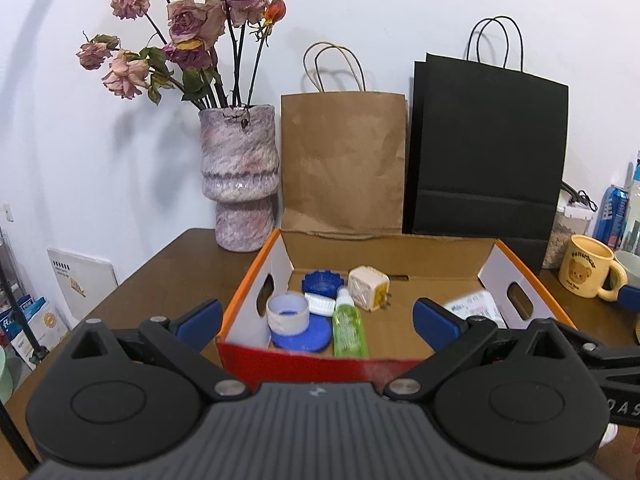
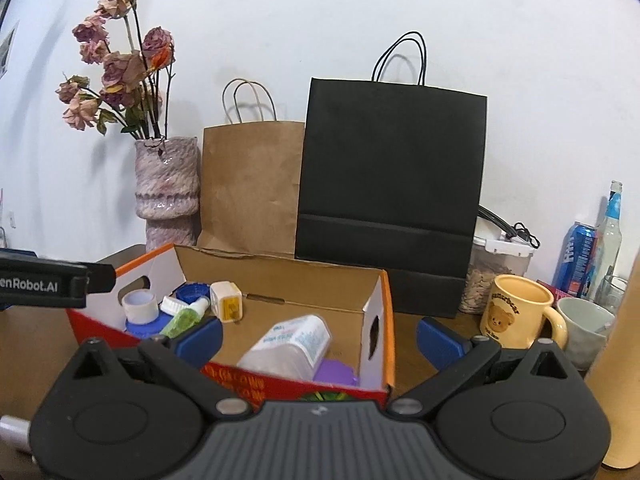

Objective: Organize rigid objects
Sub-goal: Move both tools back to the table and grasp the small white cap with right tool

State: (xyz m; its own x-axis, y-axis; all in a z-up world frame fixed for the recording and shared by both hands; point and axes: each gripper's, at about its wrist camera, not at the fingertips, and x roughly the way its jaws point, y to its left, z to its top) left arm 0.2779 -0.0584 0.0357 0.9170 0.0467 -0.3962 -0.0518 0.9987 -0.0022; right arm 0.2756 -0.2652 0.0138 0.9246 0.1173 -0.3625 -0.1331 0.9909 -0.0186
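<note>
Both grippers are held in front of the box [image 1: 520, 268], each with jaws spread wide and nothing between them. The left gripper [image 1: 318, 322] faces the left half of the box; the right gripper [image 2: 320, 338] faces the right half and the right end wall.

Box contents, as visible:
- Left end: a tape roll [image 1: 288, 312] resting on a blue lid [image 1: 308, 338], with a green bottle [image 1: 350, 328] lying just beside them.
- Behind these: a blue cap [image 1: 322, 280], a small white piece [image 1: 320, 304] and a cream plug adapter [image 1: 368, 288].
- Right half: a clear labelled bottle [image 2: 288, 346] lying on its side, with a purple item [image 2: 334, 372] under or just beside its near end. The exact contact cannot be determined.
- The middle of the box floor is bare cardboard.

Status: judging from this layout, the collection step appears largely complete. Every small rigid item in view lies inside the box, and no loose small item is visible on the bench [image 1: 172, 280] immediately around it.

Remaining items on the bench stand to the right of the box: a yellow mug [image 2: 520, 312], a grey cup [image 2: 584, 320], a can [image 2: 580, 256], a glass bottle [image 2: 610, 236] and a lidded jar [image 2: 496, 268]. Whether these belong to the task cannot be determined.

Possible remaining work: tidying the items inside the box, since the left cluster is stacked and touching while the bottle lies at an angle.
</note>
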